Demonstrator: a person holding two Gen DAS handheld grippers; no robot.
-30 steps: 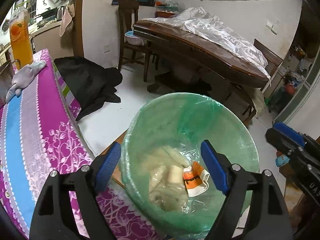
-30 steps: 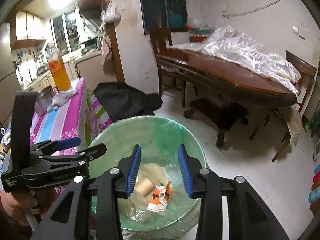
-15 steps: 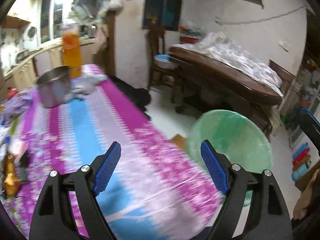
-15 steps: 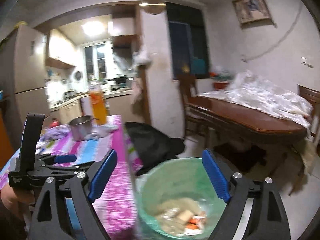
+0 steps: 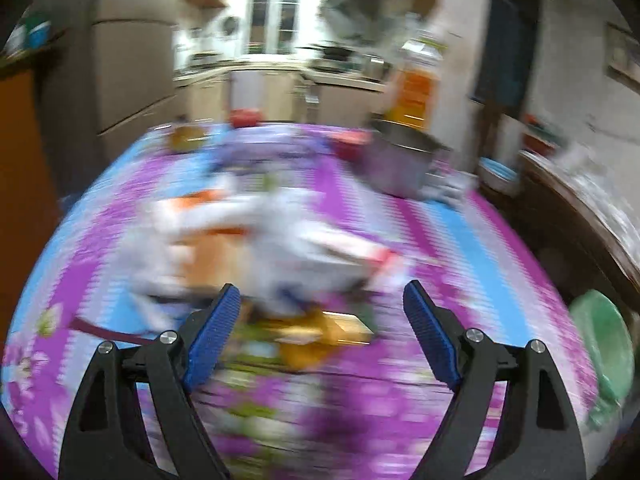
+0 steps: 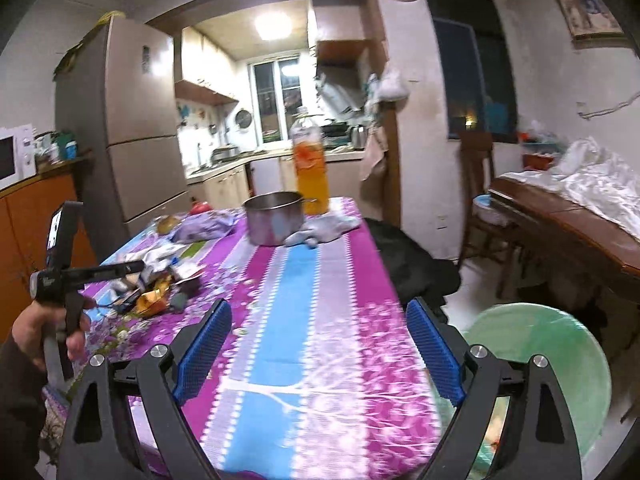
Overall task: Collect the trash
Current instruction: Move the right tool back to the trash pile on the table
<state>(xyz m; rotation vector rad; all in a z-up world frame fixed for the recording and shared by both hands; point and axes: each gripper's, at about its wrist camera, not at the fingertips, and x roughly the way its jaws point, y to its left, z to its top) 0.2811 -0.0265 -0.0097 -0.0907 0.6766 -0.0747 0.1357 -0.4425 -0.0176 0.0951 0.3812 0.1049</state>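
A pile of wrappers and paper trash point(image 6: 156, 280) lies on the left part of the purple and blue tablecloth point(image 6: 296, 320). In the blurred left wrist view the trash pile point(image 5: 272, 256) sits just beyond my left gripper point(image 5: 320, 336), which is open and empty. The left gripper also shows in the right wrist view point(image 6: 100, 270), held beside the pile. My right gripper point(image 6: 318, 356) is open and empty above the table's near end. The green-lined trash bin point(image 6: 552, 356) stands on the floor right of the table, and it also shows in the left wrist view point(image 5: 600, 348).
A steel pot point(image 6: 274, 218), an orange drink bottle point(image 6: 310, 168), a grey cloth point(image 6: 324, 228) and a purple bag point(image 6: 204, 226) stand at the table's far end. A black bag point(image 6: 412, 264) lies on the floor. A wooden table point(image 6: 568, 232) with white plastic stands at right.
Both grippers have swung left from over the bin to the table. The right gripper's jaws went from narrow to wide open. The left gripper now faces the trash pile.
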